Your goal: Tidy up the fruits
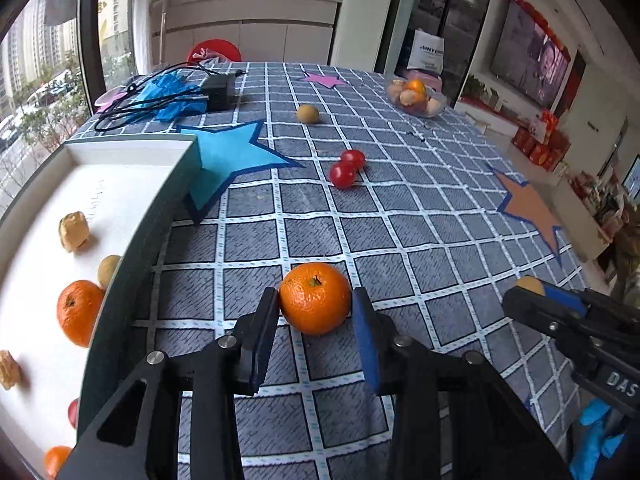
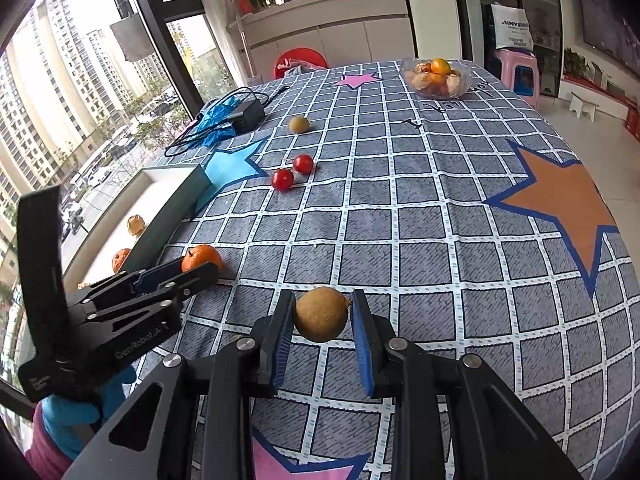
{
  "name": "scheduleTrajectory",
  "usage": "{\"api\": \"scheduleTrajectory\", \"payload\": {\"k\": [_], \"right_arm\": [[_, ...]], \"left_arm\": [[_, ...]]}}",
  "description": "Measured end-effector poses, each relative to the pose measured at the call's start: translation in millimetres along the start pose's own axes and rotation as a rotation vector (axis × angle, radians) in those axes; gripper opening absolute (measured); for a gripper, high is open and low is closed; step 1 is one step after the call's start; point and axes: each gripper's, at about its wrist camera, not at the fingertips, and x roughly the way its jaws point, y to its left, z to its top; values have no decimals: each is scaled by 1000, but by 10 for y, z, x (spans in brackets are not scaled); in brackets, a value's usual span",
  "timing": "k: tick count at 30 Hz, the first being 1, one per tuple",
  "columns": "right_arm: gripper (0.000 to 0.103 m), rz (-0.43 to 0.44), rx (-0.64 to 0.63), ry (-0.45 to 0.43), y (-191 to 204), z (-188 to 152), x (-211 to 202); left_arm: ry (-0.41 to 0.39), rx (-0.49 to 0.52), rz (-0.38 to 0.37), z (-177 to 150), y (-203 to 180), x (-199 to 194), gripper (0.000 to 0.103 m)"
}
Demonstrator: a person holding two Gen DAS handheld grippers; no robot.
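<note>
My left gripper [image 1: 315, 300] is shut on an orange tangerine [image 1: 315, 298], just right of a white tray with a dark green rim [image 1: 132, 248]. The tray holds tangerines [image 1: 78, 312], walnuts [image 1: 74, 231] and a brown longan [image 1: 108, 270]. My right gripper [image 2: 322, 314] is shut on a brown round longan [image 2: 321, 314] low over the checked tablecloth. The left gripper also shows in the right wrist view [image 2: 200, 266], and the right gripper in the left wrist view [image 1: 532, 292]. Two red cherry tomatoes [image 1: 347, 168] and another longan [image 1: 307, 114] lie on the cloth.
A clear bowl of fruit [image 1: 416, 98] stands at the far right. A black charger with cable [image 1: 218, 90] and blue gloves [image 1: 172, 96] lie at the far left. Paper stars, blue [image 1: 232, 156], orange [image 1: 528, 204] and pink [image 1: 320, 79], lie on the cloth.
</note>
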Motion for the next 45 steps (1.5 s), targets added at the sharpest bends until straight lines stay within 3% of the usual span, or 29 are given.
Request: {"api": "scheduleTrajectory", "payload": {"k": [7, 17, 23, 33, 40, 43, 45], "right_arm": [[29, 12, -25, 1, 192, 99, 47], [29, 92, -119, 11, 895, 334, 199], [29, 135, -187, 41, 1389, 439, 435], [29, 196, -293, 84, 2137, 510, 769], [29, 208, -332, 118, 2389, 488, 985], [29, 201, -343, 130, 2417, 483, 1059], [30, 197, -340, 133, 2413, 488, 1078]], "left_arm": [[-90, -18, -9, 43, 154, -445, 40], [-164, -105, 105, 62, 871, -831, 40], [-156, -177, 164, -21, 1351, -849, 40], [-150, -257, 211, -156, 1812, -827, 40], [-140, -279, 235, -264, 1994, -799, 41], [-158, -268, 249, -297, 2003, -843, 54], [-175, -265, 268, -312, 1999, -888, 72]]}}
